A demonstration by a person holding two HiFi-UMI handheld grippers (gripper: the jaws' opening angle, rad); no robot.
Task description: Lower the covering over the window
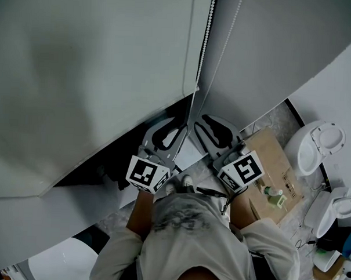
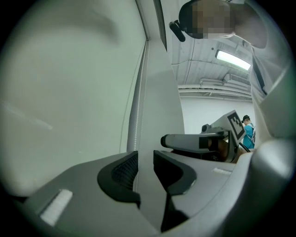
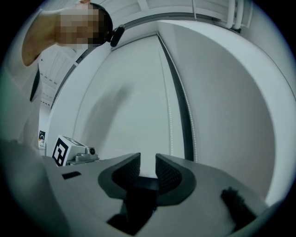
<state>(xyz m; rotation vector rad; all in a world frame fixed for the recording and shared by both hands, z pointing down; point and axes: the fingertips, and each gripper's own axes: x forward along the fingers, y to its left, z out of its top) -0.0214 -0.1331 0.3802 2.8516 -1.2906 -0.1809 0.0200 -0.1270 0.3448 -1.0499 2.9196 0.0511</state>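
Now the left hand-held gripper [image 2: 145,159] is straddling, unclamped, the thin white beaded cord [image 2: 135,134], likely limp and slippery; the right hand-held gripper [image 3: 148,167] is gaping empty.

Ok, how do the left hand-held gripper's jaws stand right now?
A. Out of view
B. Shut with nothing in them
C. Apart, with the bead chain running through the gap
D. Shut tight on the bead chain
C: in the left gripper view, the left hand-held gripper has its jaws clearly apart, and the bead chain hangs through the gap, close by the left-hand jaw and unclamped.
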